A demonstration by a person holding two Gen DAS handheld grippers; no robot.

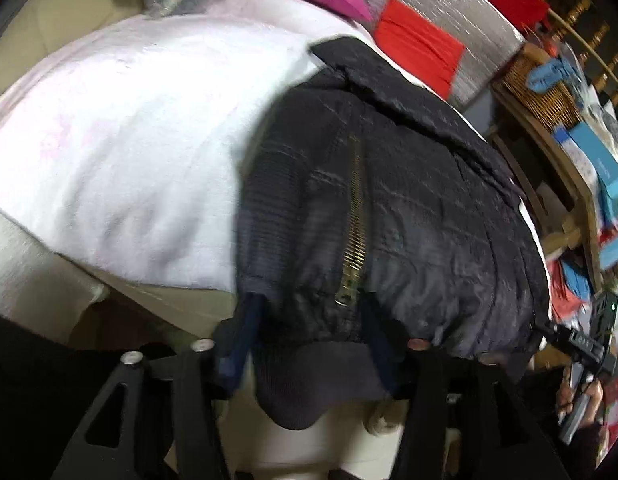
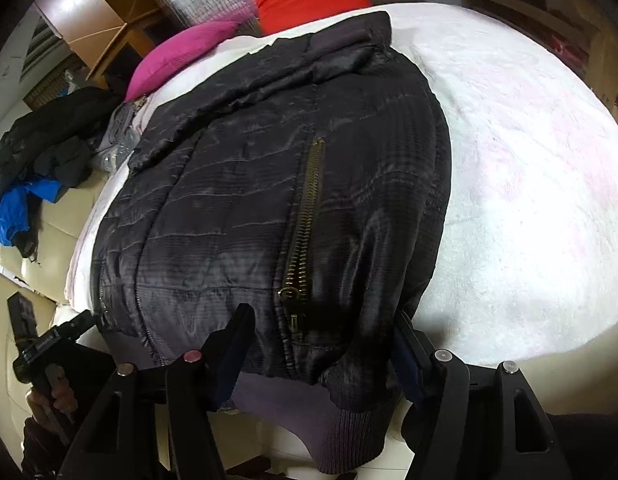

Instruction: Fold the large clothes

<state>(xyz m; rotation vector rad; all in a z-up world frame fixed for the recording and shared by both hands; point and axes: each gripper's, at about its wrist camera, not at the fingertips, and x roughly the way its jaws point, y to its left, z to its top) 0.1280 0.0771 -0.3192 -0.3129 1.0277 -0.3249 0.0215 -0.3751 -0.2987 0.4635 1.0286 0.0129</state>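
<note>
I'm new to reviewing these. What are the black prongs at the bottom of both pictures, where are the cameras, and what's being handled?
A person holds hand-held tongs in each hand, each carrying a camera looking along its fingers. One picture is from the left tongs, the other from the right tongs. A black puffer jacket with a brass zipper lies on a white fluffy blanket. Both tongs straddle the jacket's ribbed hem; whether they pinch it isn't clear.
</note>
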